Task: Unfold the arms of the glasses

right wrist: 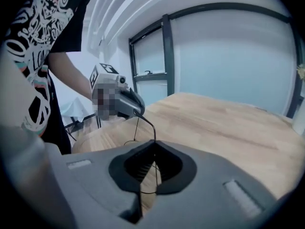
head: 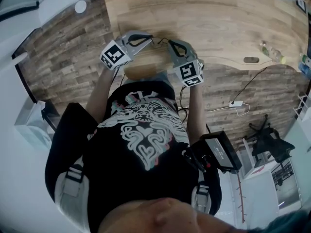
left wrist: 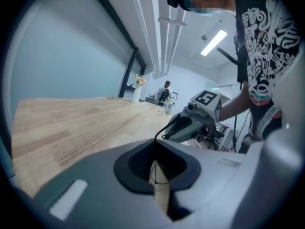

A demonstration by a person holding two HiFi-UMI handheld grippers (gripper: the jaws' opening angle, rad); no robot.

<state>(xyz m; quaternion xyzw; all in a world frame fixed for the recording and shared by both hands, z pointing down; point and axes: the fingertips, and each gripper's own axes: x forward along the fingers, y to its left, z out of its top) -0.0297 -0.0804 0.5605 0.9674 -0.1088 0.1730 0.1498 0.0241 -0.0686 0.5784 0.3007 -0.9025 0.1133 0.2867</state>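
We held the glasses (head: 160,41) over the near edge of the wooden table (head: 218,18), strung between our two grippers. The left gripper (left wrist: 155,161) was pinched tight on a thin dark wire of the frame. The right gripper (right wrist: 153,165) was clamped the same way on a wire at its own side. We could not tell which part was arm and which was rim. To open an arm well, we judged that one side should hold firm while the other swung slowly outward about the hinge. Pulling straight apart seemed unwise, since so fine a frame looked easy to bend.
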